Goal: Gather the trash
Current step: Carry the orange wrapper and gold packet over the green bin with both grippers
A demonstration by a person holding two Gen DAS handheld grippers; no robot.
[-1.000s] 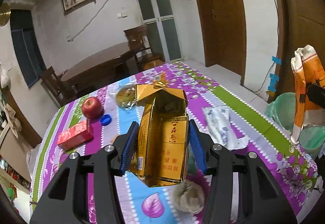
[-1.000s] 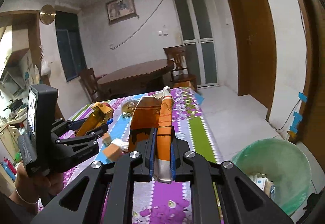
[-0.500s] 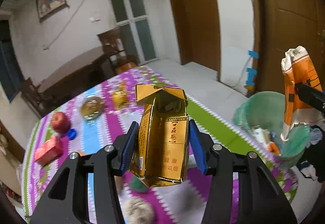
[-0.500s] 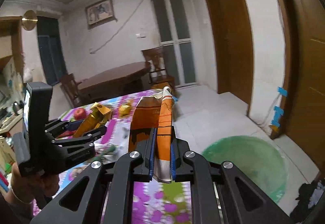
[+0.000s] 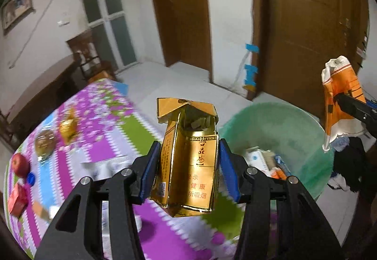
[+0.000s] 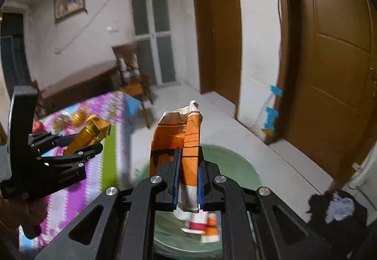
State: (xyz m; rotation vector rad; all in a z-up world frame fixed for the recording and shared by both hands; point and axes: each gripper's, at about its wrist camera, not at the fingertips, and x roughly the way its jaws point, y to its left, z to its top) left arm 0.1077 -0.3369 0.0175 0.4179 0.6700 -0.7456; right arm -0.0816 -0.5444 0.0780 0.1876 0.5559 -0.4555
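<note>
- My left gripper (image 5: 188,163) has its blue fingers (image 5: 149,171) partly open, and they squeeze a gold cigarette box (image 5: 188,161) on both sides.
- The gold cigarette box stands up between the fingers with its top flap open. I see it in the air over the edge of the counter (image 5: 94,123), just beside the green bin (image 5: 282,127).
- My right gripper (image 6: 187,175) has its fingers almost closed. They pinch a flat orange and white wrapper (image 6: 186,142) in the middle.
- The wrapper sticks up past the fingers, and its bottom end hangs over the green bin (image 6: 235,161).
- The green bin sits on the floor next to the counter. It has some trash in it, like a white packet (image 5: 256,156).
- On the counter's purple flower cloth I see a red apple (image 5: 20,163), a blue bottle cap (image 5: 30,178), a red box (image 5: 17,198) and a round see-through thing (image 5: 45,142). They are blurry.
- A dark heap of cloth (image 6: 337,210) lies on the floor near the brown door (image 6: 329,59).
</note>
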